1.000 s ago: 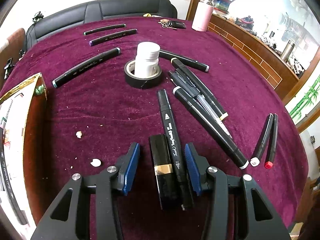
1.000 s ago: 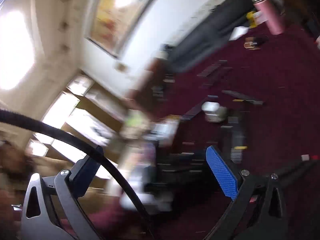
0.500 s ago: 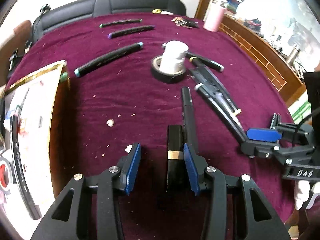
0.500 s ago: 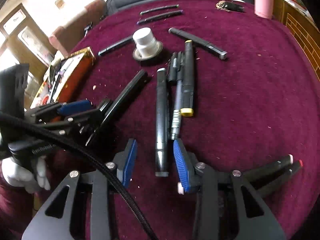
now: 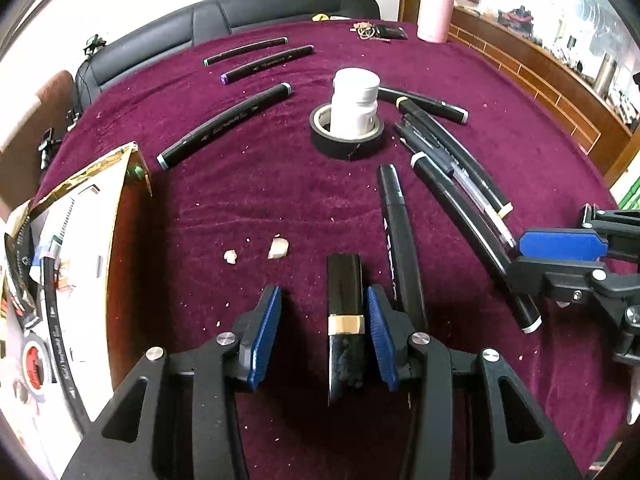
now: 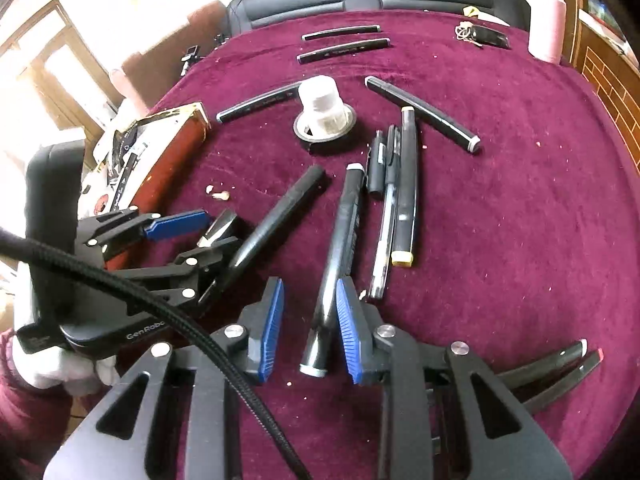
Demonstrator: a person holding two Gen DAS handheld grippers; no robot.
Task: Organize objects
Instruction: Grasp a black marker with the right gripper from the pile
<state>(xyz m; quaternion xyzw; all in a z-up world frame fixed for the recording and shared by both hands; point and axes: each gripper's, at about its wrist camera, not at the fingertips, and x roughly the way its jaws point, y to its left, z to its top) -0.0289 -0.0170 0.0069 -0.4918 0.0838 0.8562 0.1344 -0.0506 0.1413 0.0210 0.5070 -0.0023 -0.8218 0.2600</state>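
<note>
While both tongs are reaching down to the desk [image 5: 280, 184], the step in hand appears to be the picking of two things at once for sorting.

The left tongs [image 5: 324, 336] are standing partly spread around a black lipstick tube with a gold band [image 5: 345, 300]. The tube is lying at 12 o'clock from them and leaning against the right pad, while a clear gap is showing at the left pad, so they are not pinching it yet.

The right tongs [image 6: 310, 328] have just been closing, and a black marker with a white cap [image 6: 340, 248] is lying between the pads, running toward 12 o'clock. It is touching the right pad only.

I judge that each pair is needing to close further until both pads are pressing, then to lift. The brown box [image 5: 124, 240], at 9 o'clock from the left tongs, is already holding markers and is probably the destination.
</note>
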